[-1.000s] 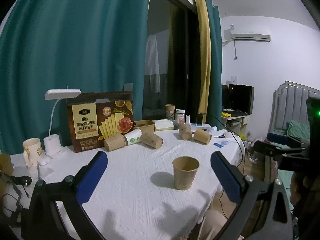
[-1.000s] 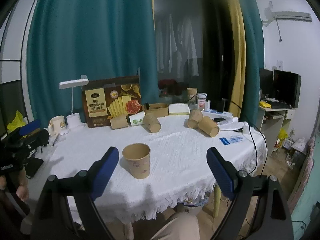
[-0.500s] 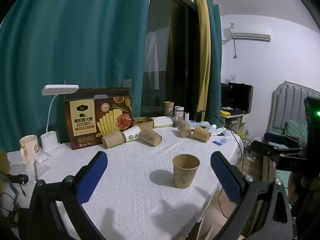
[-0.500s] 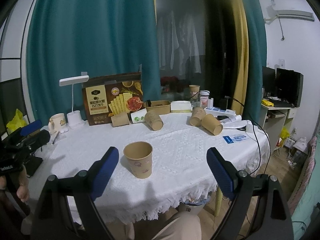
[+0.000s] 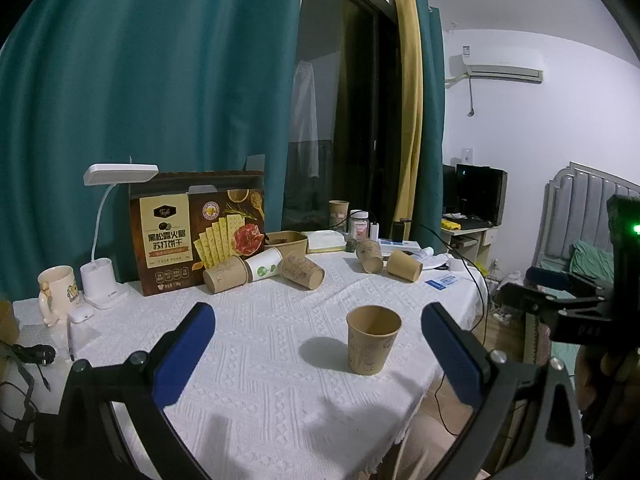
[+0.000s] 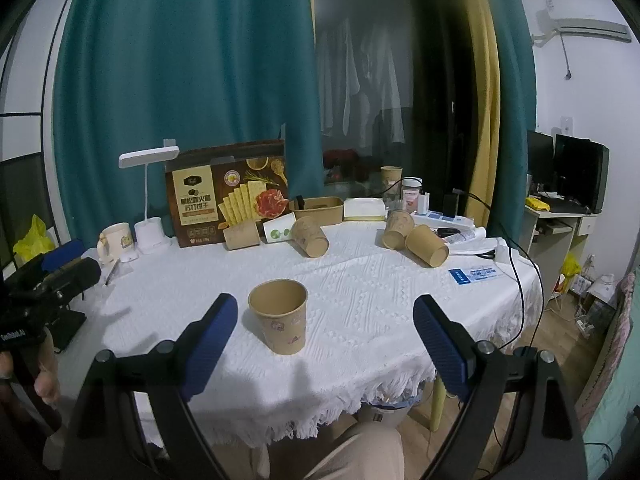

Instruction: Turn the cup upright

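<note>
Both grippers are held back at the near table edge with nothing between their fingers: the left gripper (image 5: 318, 344) has its blue pads spread wide, and the right gripper (image 6: 325, 340) is likewise spread wide. The brown paper cup (image 6: 279, 321) stands upright, mouth up, on the white tablecloth (image 6: 360, 300) near the front edge, apart from both grippers; judged from this, the flip is complete and the wide spread suits a release. Beyond it, well apart, several tipped paper cups (image 6: 310, 236) lie on their sides at mid-table, with two more (image 6: 426, 245) to the right. A cable (image 6: 516, 280) trails over the right edge. At the back stand a cracker box (image 6: 228, 194), desk lamp (image 6: 149, 200) and mug (image 6: 115, 239). Nothing obstructs the upright cup.
</note>
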